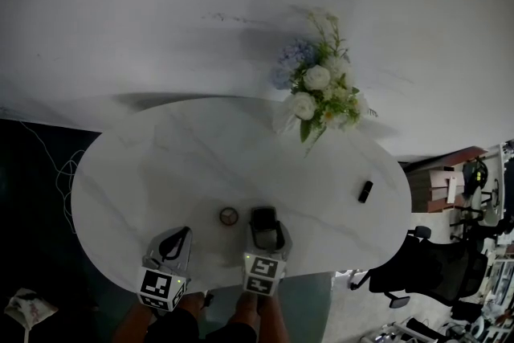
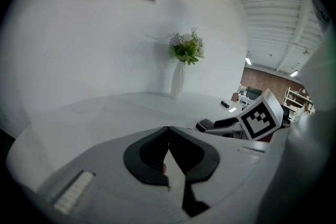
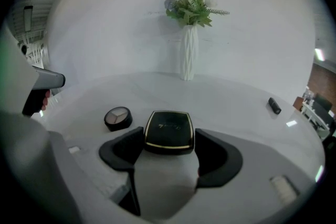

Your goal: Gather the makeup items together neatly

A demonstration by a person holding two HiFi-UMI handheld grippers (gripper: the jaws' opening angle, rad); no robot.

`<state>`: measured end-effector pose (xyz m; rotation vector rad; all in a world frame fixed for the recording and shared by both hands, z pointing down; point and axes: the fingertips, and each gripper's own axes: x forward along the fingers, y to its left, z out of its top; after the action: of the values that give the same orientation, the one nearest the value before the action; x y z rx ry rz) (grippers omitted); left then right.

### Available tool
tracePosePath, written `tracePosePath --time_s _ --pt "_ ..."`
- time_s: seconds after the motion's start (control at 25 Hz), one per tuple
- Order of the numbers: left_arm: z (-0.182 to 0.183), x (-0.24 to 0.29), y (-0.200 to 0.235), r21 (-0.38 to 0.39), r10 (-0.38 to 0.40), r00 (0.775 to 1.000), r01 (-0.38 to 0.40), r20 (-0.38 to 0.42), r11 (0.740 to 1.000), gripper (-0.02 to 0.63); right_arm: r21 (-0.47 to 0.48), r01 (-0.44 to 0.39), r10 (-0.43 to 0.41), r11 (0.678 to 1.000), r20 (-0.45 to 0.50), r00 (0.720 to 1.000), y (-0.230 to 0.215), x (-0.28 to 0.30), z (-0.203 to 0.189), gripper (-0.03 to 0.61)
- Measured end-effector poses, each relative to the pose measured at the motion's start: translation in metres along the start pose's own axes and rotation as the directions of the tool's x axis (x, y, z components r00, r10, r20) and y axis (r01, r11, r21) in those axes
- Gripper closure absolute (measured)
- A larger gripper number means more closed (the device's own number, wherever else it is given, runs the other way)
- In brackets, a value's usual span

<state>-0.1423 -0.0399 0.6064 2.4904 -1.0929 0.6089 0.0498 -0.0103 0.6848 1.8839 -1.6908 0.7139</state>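
Note:
A black square compact (image 3: 169,131) with a gold rim lies on the white oval table (image 1: 161,157) near its front edge. My right gripper (image 3: 169,140) has its jaws closed against the compact's two sides; the head view shows the same compact (image 1: 263,218) inside that gripper (image 1: 264,227). A small round eyeshadow pot (image 3: 117,118) sits just left of it, also seen from above as the pot (image 1: 229,215). A black lipstick tube (image 1: 365,191) lies far right, alone. My left gripper (image 2: 168,136) is shut and empty, low over the table's front left (image 1: 178,235).
A white vase of flowers (image 3: 189,52) stands at the table's far side, its bouquet (image 1: 321,88) toward the right. A white wall runs behind. Dark floor and a cable (image 1: 64,173) lie left of the table; office chairs (image 1: 434,265) stand at the right.

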Motion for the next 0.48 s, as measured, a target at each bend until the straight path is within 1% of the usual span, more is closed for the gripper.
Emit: tracePosePath --time_s 0.24,0.48 --pt "0.016 -0.007 0.002 0.008 0.013 0.999 -0.013 0.032 1.000 0.603 0.002 -0.006 0.006 1.000 0.042 0.999 -0.003 -0.013 0.018 0.270" --pt "0.057 -0.021 -0.009 0.031 0.015 0.995 -0.018 0.102 0.999 0.603 0.006 -0.008 0.007 1.000 0.121 0.993 -0.012 -0.047 0.060 0.270"
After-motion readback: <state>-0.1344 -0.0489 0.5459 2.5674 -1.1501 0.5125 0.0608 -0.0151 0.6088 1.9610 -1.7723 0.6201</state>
